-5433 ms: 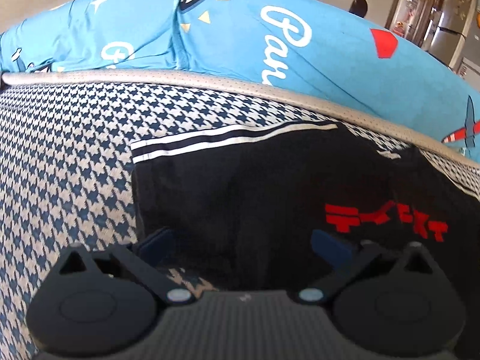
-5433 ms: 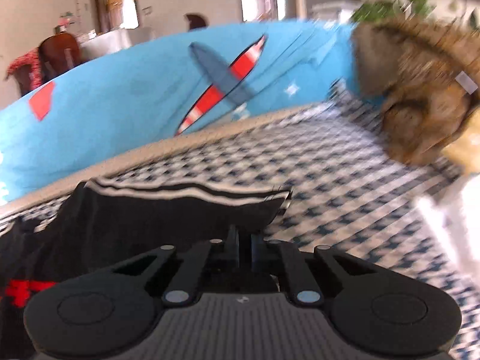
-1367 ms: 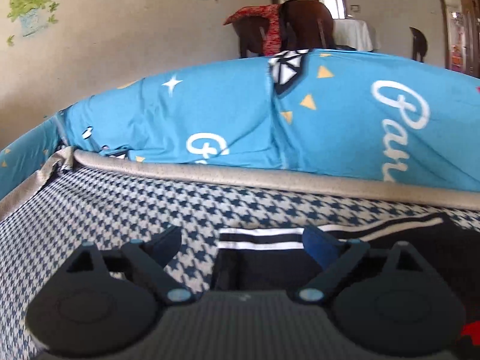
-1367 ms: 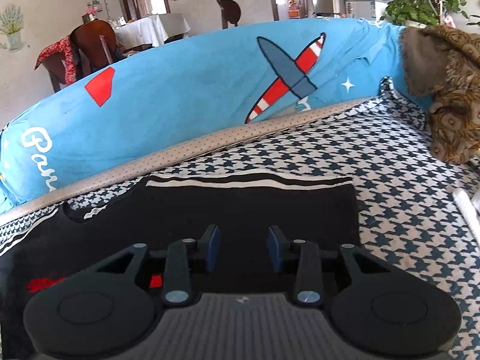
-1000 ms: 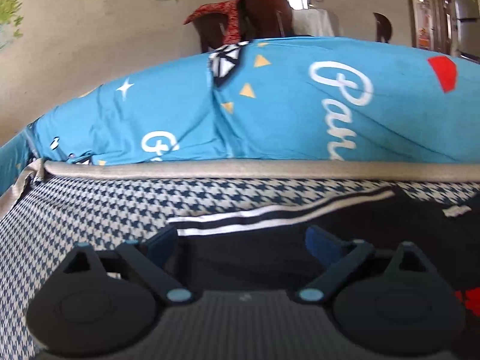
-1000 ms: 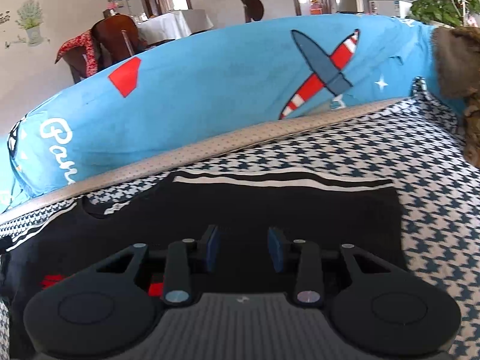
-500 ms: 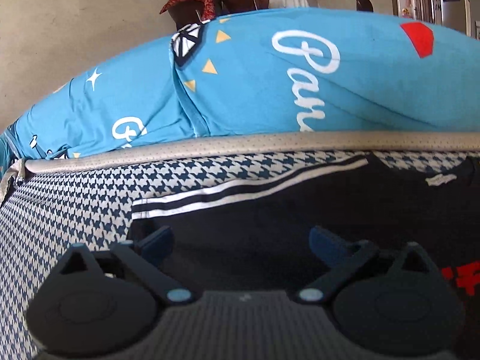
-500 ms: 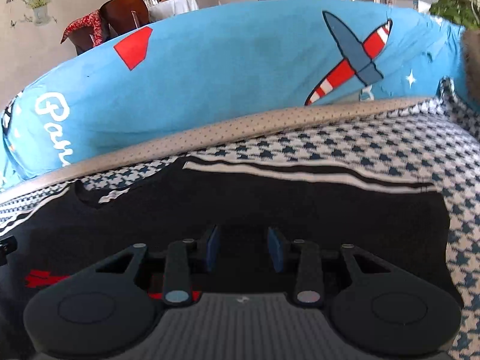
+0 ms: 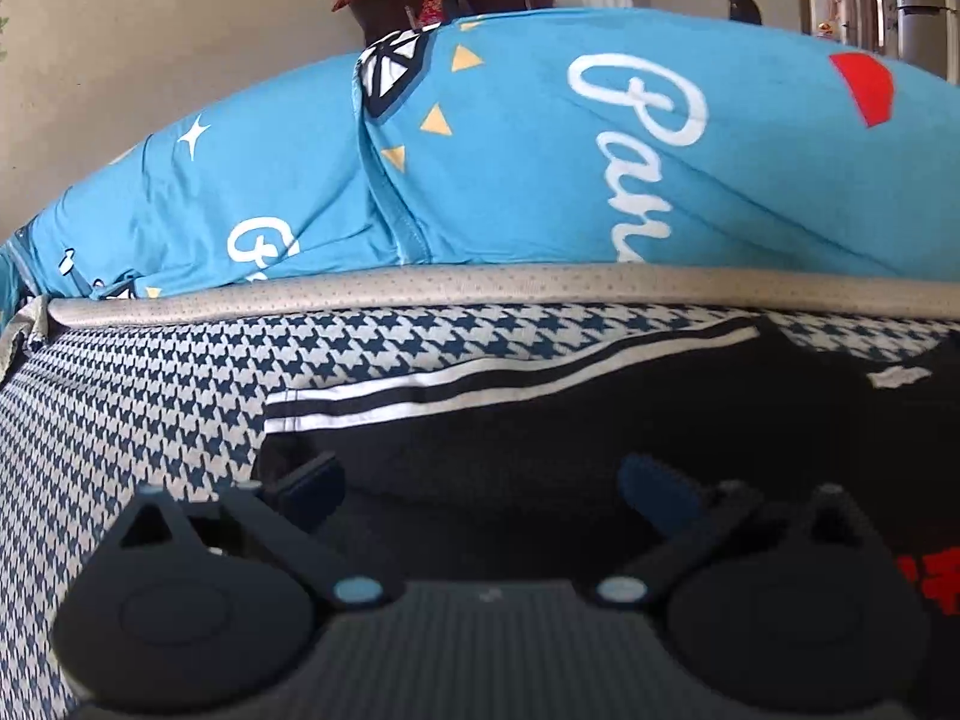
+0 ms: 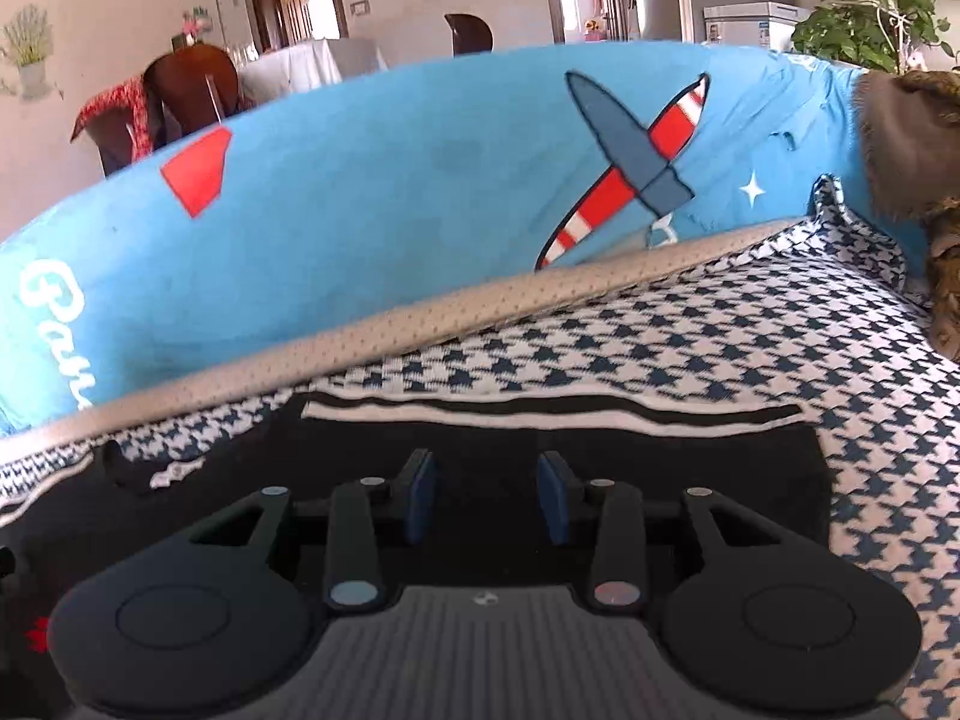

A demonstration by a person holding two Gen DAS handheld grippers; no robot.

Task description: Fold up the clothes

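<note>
So the black shirt is lying flat on a houndstooth cover, up near the tan piped edge that runs in front of the big blue cushion. Both sleeves end in white double stripes: the left wrist view shows one striped cuff angling out toward the left, and the right wrist view shows the other cuff running nearly straight across, right below the piping. The left gripper hangs low over the shirt near its left edge, jaws spread wide with only flat black fabric showing between them, nothing pinched as far as I can see. The right gripper sits over the right part of the shirt, just short of that striped cuff; its jaws are partway apart and easing open, blue pads facing each other with a clear gap and bare black cloth under it, so no grip there either. There's a bit of red print on the shirt at the far right of the left view. Behind the cushion you can make out a dark wooden chair with a red cloth over it, a white-draped table, a potted plant, and something brown and furry at the right end of the cover.
</note>
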